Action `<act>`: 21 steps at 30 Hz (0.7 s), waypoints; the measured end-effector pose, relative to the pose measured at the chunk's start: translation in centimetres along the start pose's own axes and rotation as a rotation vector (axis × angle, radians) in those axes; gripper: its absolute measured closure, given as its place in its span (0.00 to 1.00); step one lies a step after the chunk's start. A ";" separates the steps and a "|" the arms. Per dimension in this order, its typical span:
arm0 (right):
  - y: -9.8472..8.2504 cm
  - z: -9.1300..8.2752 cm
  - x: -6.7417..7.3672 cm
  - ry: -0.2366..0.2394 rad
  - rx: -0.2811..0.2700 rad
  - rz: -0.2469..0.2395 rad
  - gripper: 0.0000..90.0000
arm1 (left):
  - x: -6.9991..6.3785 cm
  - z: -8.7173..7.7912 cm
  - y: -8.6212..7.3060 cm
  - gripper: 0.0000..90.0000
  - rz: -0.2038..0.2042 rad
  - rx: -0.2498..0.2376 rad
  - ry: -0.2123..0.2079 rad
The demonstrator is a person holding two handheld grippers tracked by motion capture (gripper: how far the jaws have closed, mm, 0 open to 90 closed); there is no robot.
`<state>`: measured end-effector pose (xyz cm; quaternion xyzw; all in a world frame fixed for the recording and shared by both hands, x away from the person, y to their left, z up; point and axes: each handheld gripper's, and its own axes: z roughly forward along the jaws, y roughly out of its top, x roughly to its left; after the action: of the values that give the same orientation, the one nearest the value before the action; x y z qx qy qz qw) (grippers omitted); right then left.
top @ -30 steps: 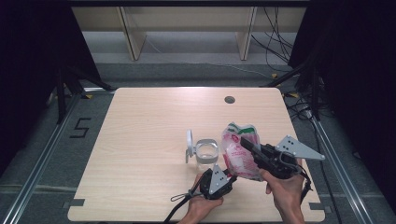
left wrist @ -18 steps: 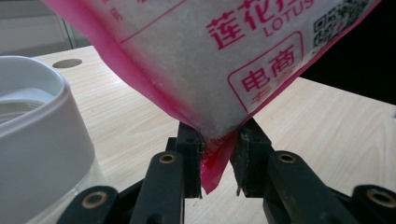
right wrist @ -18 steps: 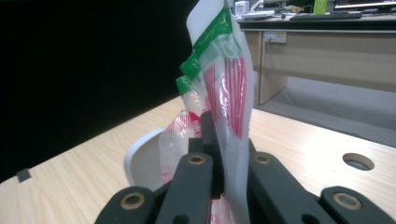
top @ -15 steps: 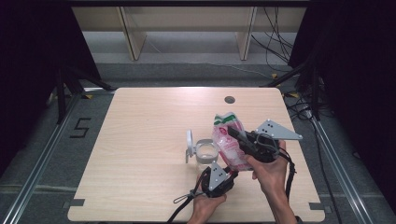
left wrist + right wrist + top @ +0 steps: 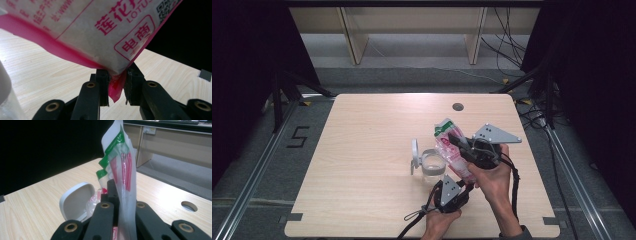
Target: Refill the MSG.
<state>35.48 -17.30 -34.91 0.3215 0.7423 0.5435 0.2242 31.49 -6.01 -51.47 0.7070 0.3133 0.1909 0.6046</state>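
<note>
Two grippers pinching one bag (image 5: 453,150) (pink-edged), left gripper (image 5: 117,86) low; right gripper (image 5: 123,195) high

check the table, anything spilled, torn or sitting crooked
Nothing looks spilled or torn. The plastic bag is held tilted above the clear container, whose white lid stands open. The right gripper and left gripper both pinch it; that looks deliberate.

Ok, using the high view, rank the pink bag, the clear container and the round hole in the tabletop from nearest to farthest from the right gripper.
1. Pink bag: clamped in the right gripper.
2. Clear container: just left of it and toward the table's near edge, lid open.
3. Round hole: near the table's far edge.
</note>
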 end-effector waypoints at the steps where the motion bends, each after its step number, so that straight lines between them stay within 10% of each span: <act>1: 0.1 0.1 0.0 0.000 0.010 0.000 1.00 | 0.0 0.0 0.0 0.84 -0.002 0.001 -0.001; 21: 0.5 1.7 0.3 -0.007 0.034 -0.049 1.00 | -0.2 0.4 0.2 0.84 -0.001 -0.024 -0.027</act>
<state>36.53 -15.85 -34.95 0.3086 0.7583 0.5242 0.2346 31.67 -6.47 -51.29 0.7019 0.3032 0.1846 0.6175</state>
